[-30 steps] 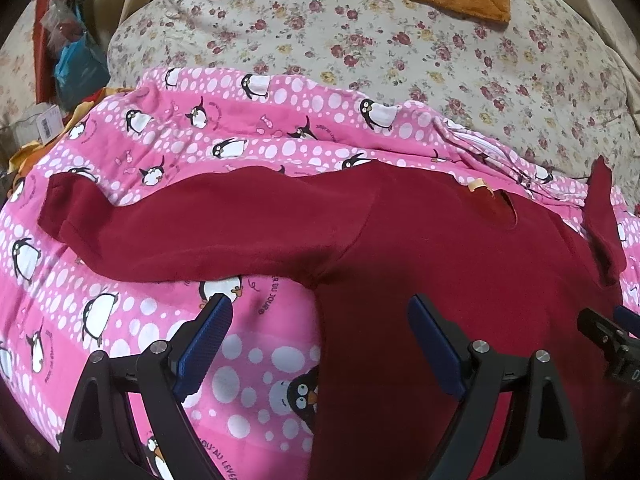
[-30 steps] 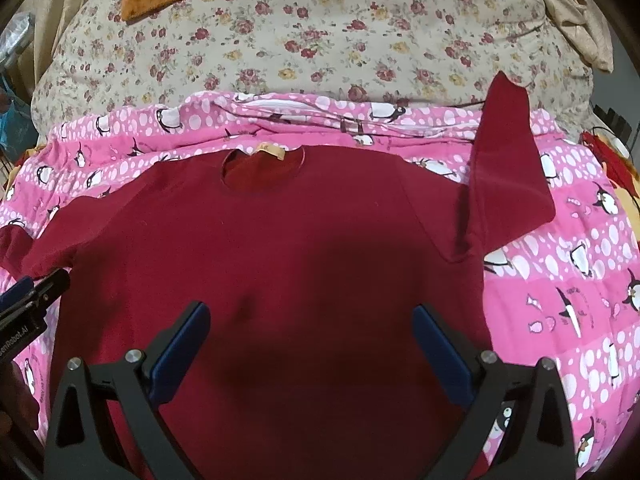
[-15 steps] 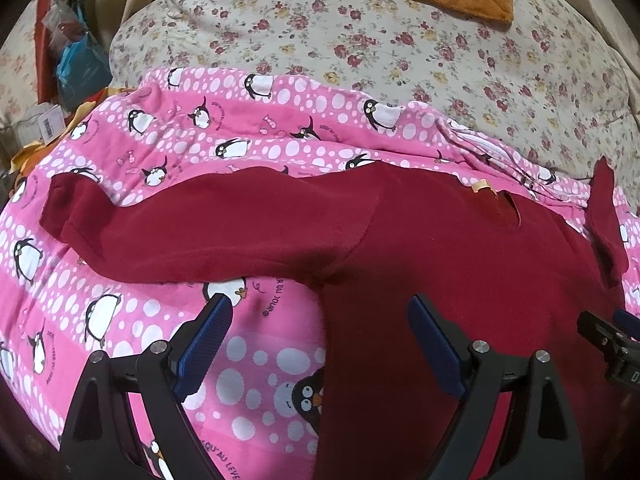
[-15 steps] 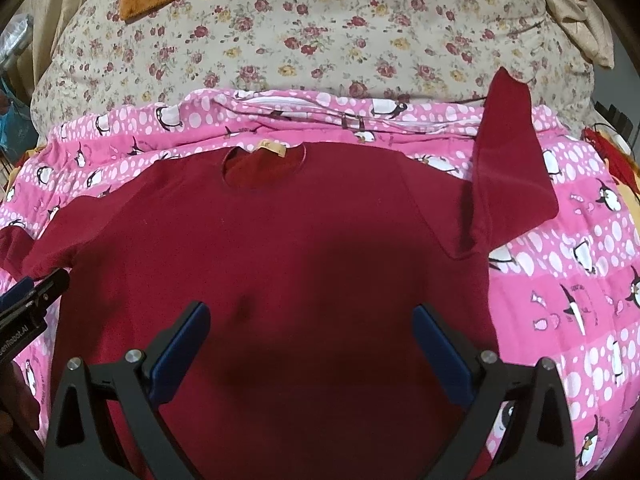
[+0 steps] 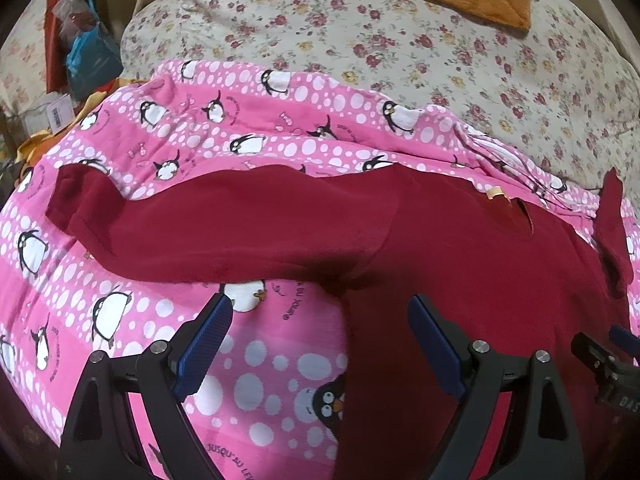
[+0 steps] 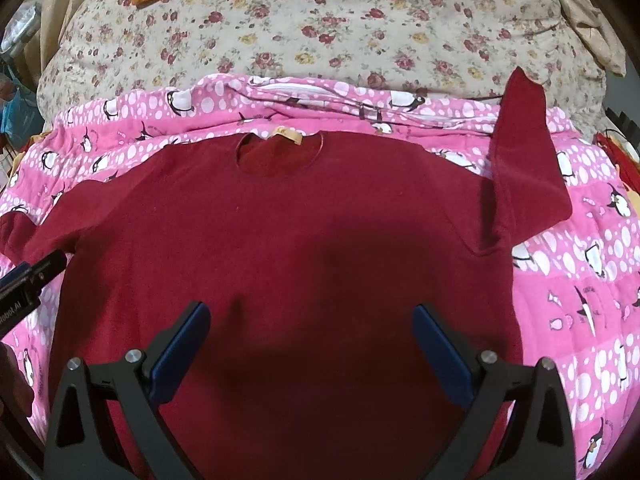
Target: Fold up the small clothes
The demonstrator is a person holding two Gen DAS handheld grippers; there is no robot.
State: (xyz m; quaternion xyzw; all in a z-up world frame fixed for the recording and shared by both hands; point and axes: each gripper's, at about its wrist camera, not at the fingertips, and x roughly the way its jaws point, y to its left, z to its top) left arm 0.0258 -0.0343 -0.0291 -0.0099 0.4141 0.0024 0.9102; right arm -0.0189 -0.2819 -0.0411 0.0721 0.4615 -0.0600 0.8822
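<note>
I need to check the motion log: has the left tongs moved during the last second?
Yes, slightly. In the left wrist view the red shirt and the pink penguin blanket sit a little lower and further right, so the left tongs shifted slightly left and forward.

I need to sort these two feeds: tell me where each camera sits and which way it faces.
Left wrist: on the left gripper, above the shirt's left side, facing its spread sleeve; open fingers show.
Right wrist: on the right gripper, over the shirt's body, facing the collar.
Shared: shirt, penguin blanket, each other's gripper.

Both grippers [image 5: 320, 344] [image 6: 310, 344]: black frames, blue pads, silver screws
</note>
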